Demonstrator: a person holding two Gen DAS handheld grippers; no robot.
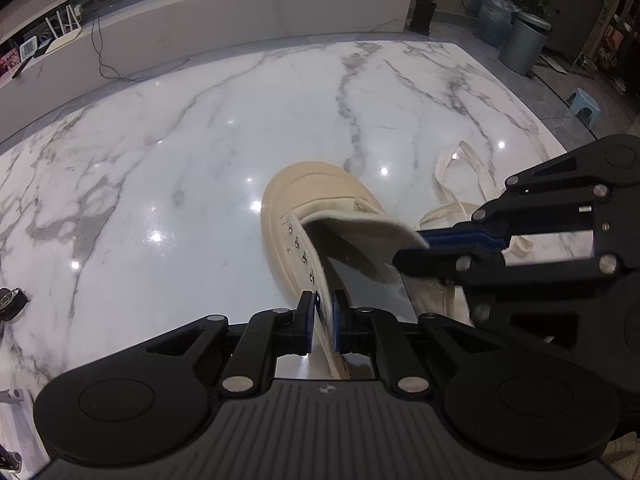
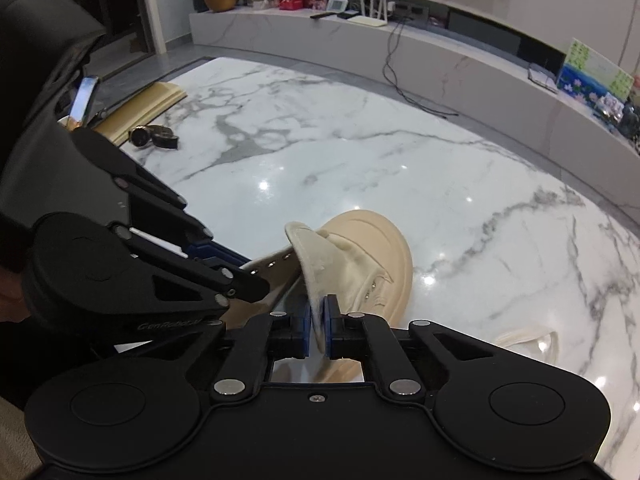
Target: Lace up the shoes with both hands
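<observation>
The left tool [image 1: 324,320] is pinched shut on the edge flap of the shoe [image 1: 320,200], the side with the row of little metal holes [image 1: 301,251]. The right tool [image 2: 318,332] is also squeezed shut, and it has hold of the soft tongue [image 2: 316,256] of the shoe. In the left view the right tool comes in from the side and grips the tongue at its top edge.

The shoe is a cream boot. It lies on the white marble bench [image 1: 200,140] with its round toe pointing away from the tools. Both tools pull its top parts apart, so the shoe is open.

The lace [image 1: 460,184] is not in the shoe. It lies loose on the bench, just beside the shoe. The holes I can see look empty.

So I think the job has hardly begun. The shoe is held ready, but the lace still has to be picked up and pushed through every hole, one by one.
</observation>
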